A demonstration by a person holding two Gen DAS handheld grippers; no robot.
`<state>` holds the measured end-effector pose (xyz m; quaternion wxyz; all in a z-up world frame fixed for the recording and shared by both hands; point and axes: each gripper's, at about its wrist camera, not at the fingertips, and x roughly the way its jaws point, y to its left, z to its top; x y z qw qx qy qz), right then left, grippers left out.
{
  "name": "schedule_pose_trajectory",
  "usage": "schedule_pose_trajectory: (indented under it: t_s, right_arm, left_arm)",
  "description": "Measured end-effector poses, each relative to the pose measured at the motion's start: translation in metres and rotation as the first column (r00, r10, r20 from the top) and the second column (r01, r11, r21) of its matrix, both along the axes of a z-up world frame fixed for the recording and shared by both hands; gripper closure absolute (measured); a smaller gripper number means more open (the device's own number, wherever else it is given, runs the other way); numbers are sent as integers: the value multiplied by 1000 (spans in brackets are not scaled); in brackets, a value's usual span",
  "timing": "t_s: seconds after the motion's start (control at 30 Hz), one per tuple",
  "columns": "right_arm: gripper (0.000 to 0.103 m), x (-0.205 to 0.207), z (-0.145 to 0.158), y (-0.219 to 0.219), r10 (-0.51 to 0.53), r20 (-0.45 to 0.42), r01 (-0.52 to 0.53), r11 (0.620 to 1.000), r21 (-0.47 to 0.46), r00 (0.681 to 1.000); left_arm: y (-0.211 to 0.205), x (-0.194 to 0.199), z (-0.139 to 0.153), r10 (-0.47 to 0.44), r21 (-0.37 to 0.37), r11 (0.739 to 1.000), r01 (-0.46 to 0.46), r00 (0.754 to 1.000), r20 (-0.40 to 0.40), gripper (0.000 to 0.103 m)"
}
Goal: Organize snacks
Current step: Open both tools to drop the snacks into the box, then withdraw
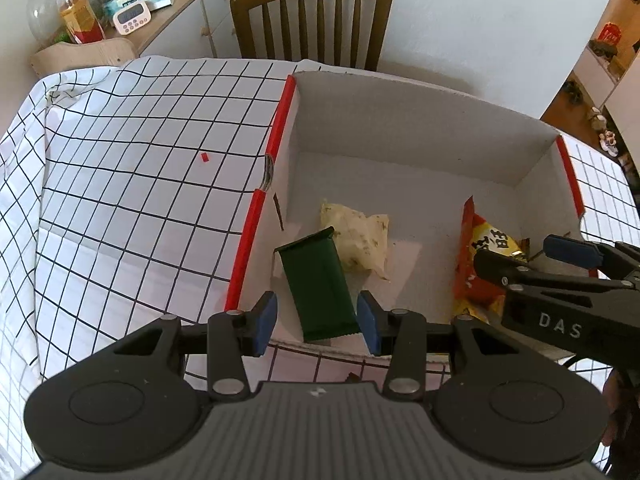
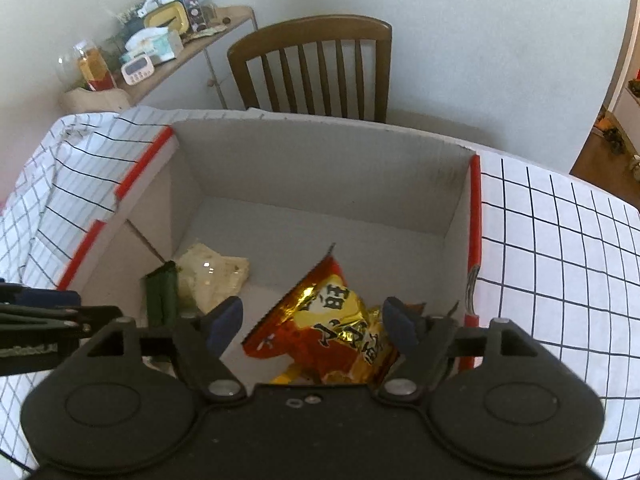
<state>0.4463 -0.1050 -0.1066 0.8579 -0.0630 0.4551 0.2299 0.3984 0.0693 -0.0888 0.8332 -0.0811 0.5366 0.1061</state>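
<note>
A white cardboard box [image 1: 400,128] [image 2: 320,168] with red rim edges stands on the checked cloth. My left gripper [image 1: 317,322] is shut on the near end of a dark green packet [image 1: 316,280] [image 2: 162,296]. It holds the packet tilted inside the box's near left corner. The packet's far end rests over a pale yellow packet [image 1: 360,236] [image 2: 212,268] on the floor. My right gripper [image 2: 314,322] [image 1: 516,254] is open at the box's near right. An orange-and-gold snack bag [image 2: 332,320] [image 1: 468,240] rests on the floor between its spread pads.
A white tablecloth [image 1: 140,160] with a black grid covers the table around the box, with a small red scrap [image 1: 205,157] on it. A wooden chair [image 1: 316,12] stands behind the table. A cluttered sideboard [image 1: 132,8] runs along the wall at the back left.
</note>
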Motion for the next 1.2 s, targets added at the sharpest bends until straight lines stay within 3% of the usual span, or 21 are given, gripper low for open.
schedule_pose_trajectory:
  t_s: [0.67,0.8,1.13,1.2]
  right_arm:
    - [17,-79,69,-25,-34,92,23,992,120,995]
    - [15,-97,79,-30,-39,112,23,990,139,993]
    - [10,-141,96,-39,-35,161,7,985,171,986]
    - [9,-150,98,-41,-35,163,5,984,180,986]
  left_arm:
    - [-11,-69,59,-76,5,997,76,986,148,59]
    - [-15,-84,68,-92,7,996,92,981,173,53]
    - [-27,-126,85,-138,32,990,134,965,222,52]
    - [-29,-134,87,-146,34,989,142,962,230,45]
